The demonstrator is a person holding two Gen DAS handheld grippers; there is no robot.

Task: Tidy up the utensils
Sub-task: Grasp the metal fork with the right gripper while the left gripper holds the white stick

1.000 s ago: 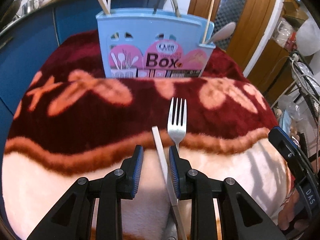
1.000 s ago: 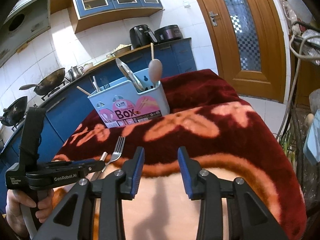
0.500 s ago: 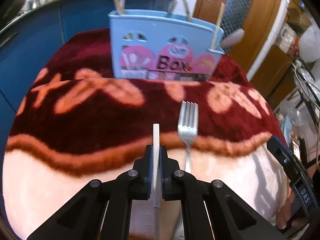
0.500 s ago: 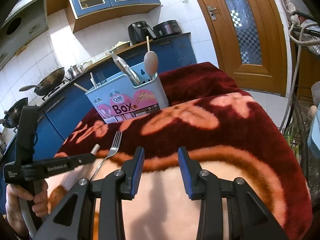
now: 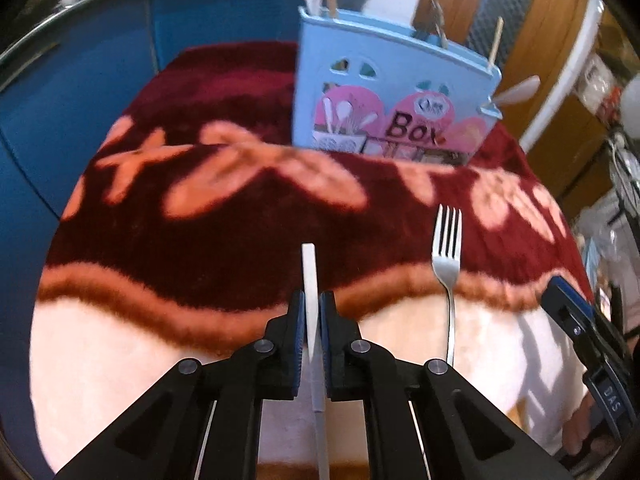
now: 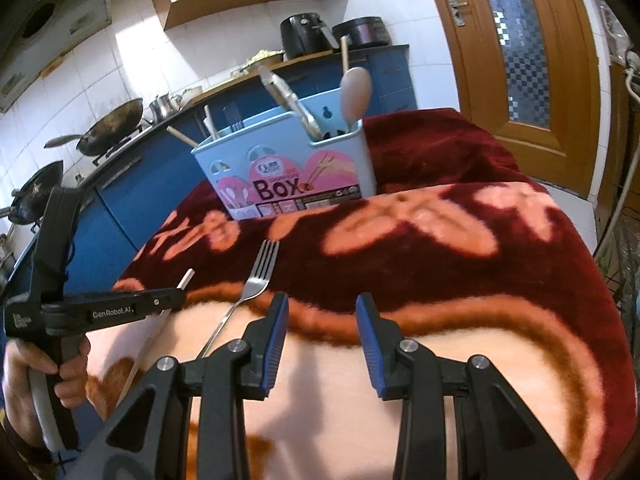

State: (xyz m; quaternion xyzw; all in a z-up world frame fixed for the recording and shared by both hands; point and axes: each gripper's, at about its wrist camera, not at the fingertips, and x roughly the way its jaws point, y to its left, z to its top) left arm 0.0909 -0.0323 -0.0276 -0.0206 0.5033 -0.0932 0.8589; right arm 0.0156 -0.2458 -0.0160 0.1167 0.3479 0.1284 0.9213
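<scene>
My left gripper is shut on a white chopstick whose blunt end points toward the light blue utensil box. The box stands at the far side of the red and pink blanket and holds several utensils. A metal fork lies on the blanket to the right of the chopstick. In the right wrist view my right gripper is open and empty above the blanket, with the fork to its left, the left gripper holding the chopstick further left, and the box beyond.
The blanket covers the whole work surface and falls off at its edges. Blue kitchen cabinets stand behind and to the left, with woks on the stove. A wooden door is at the right.
My left gripper closed on the white chopstick and lifted it, shifting left away from the fork. My right gripper stayed open and moved little.
</scene>
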